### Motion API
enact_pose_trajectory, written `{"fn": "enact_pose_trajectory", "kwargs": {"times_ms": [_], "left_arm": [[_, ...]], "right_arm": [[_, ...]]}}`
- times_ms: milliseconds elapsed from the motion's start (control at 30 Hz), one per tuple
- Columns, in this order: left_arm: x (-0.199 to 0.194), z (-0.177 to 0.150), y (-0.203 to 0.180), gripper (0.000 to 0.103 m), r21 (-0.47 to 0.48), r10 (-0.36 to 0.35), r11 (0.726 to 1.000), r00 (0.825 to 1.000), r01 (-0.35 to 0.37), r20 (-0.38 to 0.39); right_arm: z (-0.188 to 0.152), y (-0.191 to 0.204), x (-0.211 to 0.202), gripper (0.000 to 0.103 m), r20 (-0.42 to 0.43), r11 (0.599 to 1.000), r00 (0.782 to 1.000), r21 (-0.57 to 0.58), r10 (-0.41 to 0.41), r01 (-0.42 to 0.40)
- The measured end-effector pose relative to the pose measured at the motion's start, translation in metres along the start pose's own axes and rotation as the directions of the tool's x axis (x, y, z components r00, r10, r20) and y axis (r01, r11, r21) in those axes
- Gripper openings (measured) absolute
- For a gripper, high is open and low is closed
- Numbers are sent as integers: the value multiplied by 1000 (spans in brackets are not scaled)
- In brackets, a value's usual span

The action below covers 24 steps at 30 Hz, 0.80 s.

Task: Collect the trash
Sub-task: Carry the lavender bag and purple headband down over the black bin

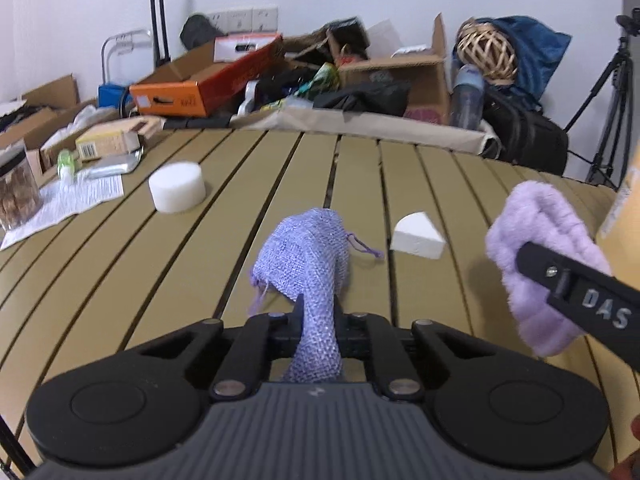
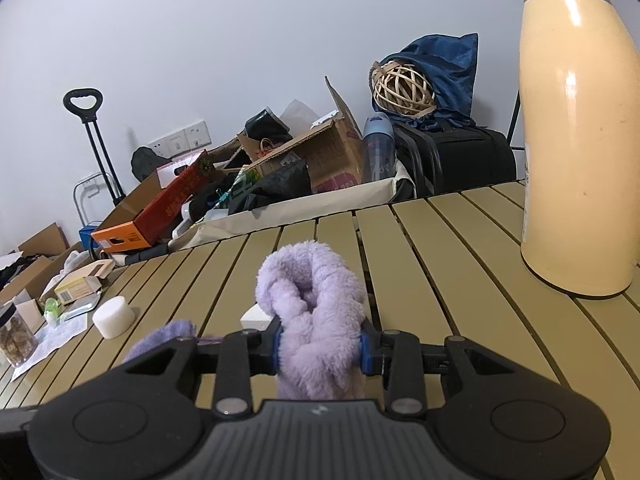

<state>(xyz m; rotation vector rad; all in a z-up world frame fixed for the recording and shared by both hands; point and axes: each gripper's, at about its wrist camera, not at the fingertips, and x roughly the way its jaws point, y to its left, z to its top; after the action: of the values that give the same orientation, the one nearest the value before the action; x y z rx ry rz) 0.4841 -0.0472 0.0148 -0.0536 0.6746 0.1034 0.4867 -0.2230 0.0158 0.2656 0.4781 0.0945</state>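
The left hand-held gripper (image 1: 318,312) is clenched tight on a coarse, loosely woven lilac pouch (image 1: 308,256), its body bunched up above the slatted olive counter (image 1: 140,264). The right hand-held gripper (image 2: 320,346) squeezes a fluffy pale-purple cloth (image 2: 316,312), all soft plush folds. Only the left view catches the white foam wedge (image 1: 418,236) at 1 o'clock of the pouch; the round foam puck (image 1: 177,187) sits at 10. Only the right view shows the glossy cream jug (image 2: 576,152) at 2 o'clock.
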Motion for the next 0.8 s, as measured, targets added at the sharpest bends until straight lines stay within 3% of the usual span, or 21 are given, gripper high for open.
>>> {"fn": "enact_pose_trajectory", "kwargs": {"times_ms": [367,800], "left_arm": [[-38,-12,12,10,-8,-63,998,997,63,49],[-95,-50,36,10,-3,-103,995,987,104,121]], "right_arm": [[-10,3,-36,34,23,999,999,-34,34,-33],[-41,15,-92,34,41,993,997,-107,62,-57]]}}
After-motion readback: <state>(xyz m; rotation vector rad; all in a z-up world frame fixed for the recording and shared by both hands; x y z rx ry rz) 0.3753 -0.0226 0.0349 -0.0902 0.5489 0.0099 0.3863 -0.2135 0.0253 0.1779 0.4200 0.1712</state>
